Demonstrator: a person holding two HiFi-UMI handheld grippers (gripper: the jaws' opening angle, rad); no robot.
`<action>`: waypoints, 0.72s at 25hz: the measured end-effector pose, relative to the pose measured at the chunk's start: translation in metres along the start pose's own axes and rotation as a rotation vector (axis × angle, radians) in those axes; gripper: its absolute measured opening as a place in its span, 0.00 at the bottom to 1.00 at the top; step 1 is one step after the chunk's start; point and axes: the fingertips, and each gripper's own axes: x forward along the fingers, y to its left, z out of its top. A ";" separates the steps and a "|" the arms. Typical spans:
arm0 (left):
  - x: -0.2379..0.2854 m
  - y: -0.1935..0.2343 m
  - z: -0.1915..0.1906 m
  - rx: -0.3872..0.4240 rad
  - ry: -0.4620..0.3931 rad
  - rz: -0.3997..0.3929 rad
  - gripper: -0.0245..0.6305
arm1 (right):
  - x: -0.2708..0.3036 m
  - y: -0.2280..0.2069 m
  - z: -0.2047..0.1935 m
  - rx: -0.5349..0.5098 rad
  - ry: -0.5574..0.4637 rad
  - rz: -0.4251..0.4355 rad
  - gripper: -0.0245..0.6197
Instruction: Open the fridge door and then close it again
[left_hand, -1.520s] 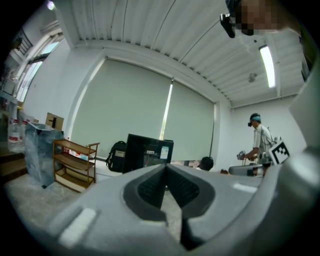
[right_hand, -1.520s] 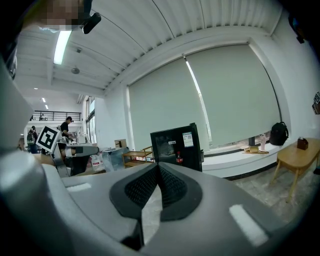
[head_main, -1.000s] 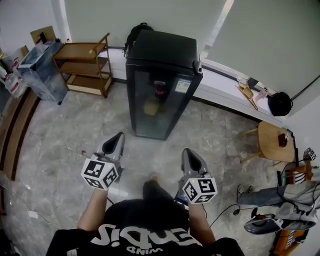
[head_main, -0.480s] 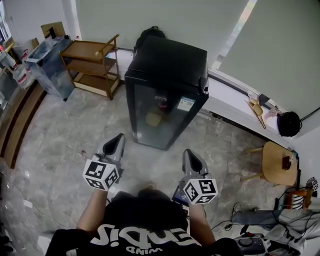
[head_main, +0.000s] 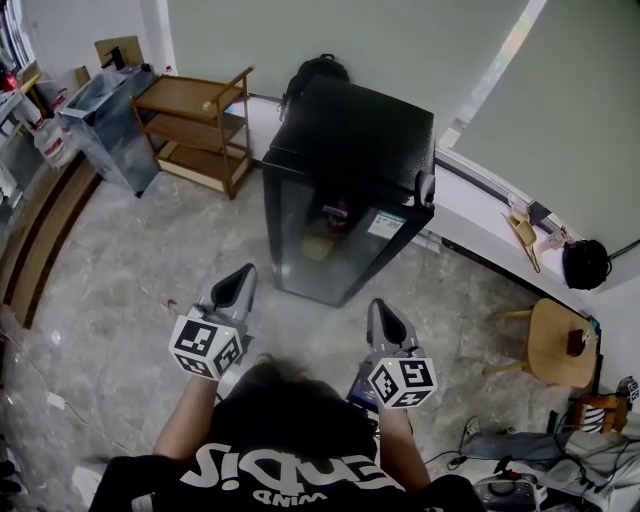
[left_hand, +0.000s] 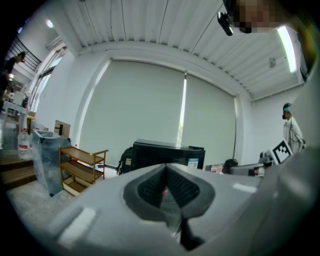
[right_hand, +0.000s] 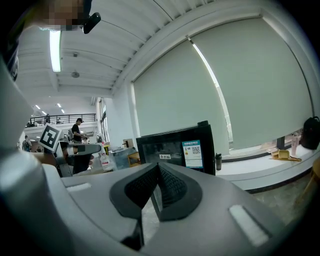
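The fridge (head_main: 345, 190) is standing closed on the floor ahead, apart from both tools, with the left gripper (head_main: 240, 283) and right gripper (head_main: 383, 312) hanging clenched on nothing. Its glass door (head_main: 325, 245) is likely stiff and seal-held, so it is probably calling for a firm pull at its free edge.

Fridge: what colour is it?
The fridge is black, with a dark glass door. The head view shows it best.
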 end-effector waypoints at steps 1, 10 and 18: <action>0.003 0.002 0.001 -0.001 0.003 -0.008 0.04 | 0.003 0.001 0.002 0.002 -0.002 -0.004 0.04; 0.025 0.025 0.007 -0.001 0.005 -0.022 0.10 | 0.030 0.002 0.011 -0.001 -0.021 -0.033 0.04; 0.043 0.040 -0.004 -0.024 0.014 -0.039 0.35 | 0.052 0.003 0.004 0.005 -0.005 -0.023 0.04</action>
